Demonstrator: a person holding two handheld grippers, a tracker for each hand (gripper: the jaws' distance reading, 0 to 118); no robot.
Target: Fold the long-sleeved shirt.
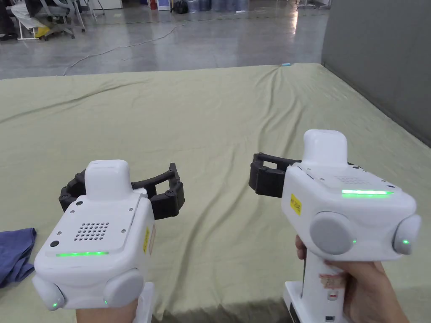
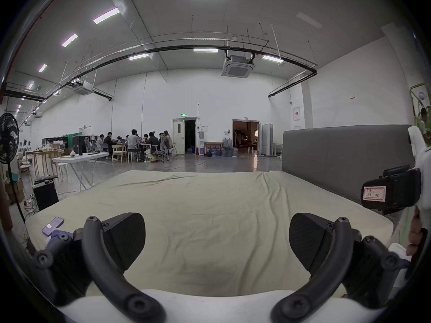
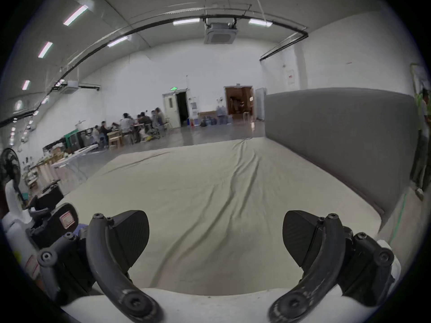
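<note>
A crumpled blue cloth (image 1: 14,252), possibly the shirt, lies at the near left edge of the olive bed sheet (image 1: 219,122); most of it is cut off by the frame. A bit of it peeks out behind my left jaw in the left gripper view (image 2: 58,233). My left gripper (image 1: 122,187) hovers over the sheet to the right of the cloth, jaws wide apart and empty (image 2: 217,239). My right gripper (image 1: 311,168) is held level with it farther right, also open with nothing between its pads (image 3: 215,237). Each gripper view catches the other gripper at its side.
A grey padded panel (image 1: 379,54) runs along the bed's right side. A flat purple object (image 2: 53,225) lies near the bed's left corner, and a small light-blue item (image 1: 286,64) at the far edge. Beyond are shiny floor, a standing fan (image 2: 8,139), and people at tables.
</note>
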